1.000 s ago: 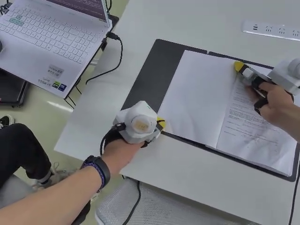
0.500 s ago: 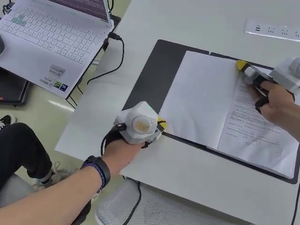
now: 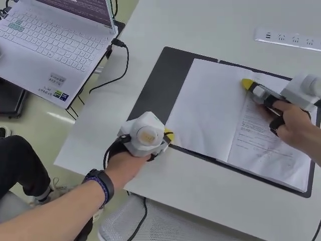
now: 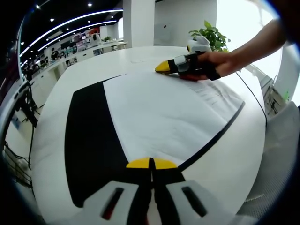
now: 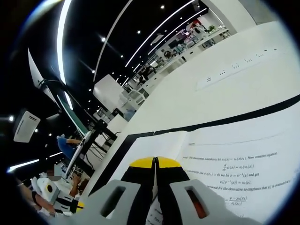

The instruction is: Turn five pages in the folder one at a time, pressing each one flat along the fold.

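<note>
R gripper (image 3: 246,84), jaws clenched empty, crept down the fold (image 3: 238,123) of the folder (image 3: 160,85): press stroke prob just started. L gripper (image 3: 169,135), jaws closed too, stayed at page (image 3: 210,105) corner.

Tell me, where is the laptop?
In the head view, the laptop is at the top left, past the white table's left edge, left of the open folder.

Matt black folder (image 3: 163,83), white paper pages (image 3: 210,108)
</note>
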Demonstrator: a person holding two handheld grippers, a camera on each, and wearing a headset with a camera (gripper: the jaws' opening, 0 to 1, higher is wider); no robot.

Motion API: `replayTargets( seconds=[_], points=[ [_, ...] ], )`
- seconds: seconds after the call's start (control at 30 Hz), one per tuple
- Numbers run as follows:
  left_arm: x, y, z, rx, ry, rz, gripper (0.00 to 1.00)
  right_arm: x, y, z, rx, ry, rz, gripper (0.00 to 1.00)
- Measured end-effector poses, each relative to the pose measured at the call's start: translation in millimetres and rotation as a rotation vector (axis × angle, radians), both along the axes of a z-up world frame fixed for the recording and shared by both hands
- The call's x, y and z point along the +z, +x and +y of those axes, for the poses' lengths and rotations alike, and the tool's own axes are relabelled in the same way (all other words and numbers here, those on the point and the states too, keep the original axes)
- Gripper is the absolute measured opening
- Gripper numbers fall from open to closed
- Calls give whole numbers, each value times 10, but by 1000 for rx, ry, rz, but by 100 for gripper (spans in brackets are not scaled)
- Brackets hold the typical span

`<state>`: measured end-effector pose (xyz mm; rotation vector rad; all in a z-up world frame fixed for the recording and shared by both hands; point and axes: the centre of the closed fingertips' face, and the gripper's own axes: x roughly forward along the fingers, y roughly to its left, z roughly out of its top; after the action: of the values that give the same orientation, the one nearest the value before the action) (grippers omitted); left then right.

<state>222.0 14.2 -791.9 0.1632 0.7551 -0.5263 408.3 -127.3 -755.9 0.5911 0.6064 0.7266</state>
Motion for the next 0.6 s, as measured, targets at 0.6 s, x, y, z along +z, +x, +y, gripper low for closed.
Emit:
replayTargets(
  seconds=[0.6],
  points=[
    [14, -15, -12, -11, -2, -4, 0, -60, -398, 20, 132, -47, -44, 0]
  ],
)
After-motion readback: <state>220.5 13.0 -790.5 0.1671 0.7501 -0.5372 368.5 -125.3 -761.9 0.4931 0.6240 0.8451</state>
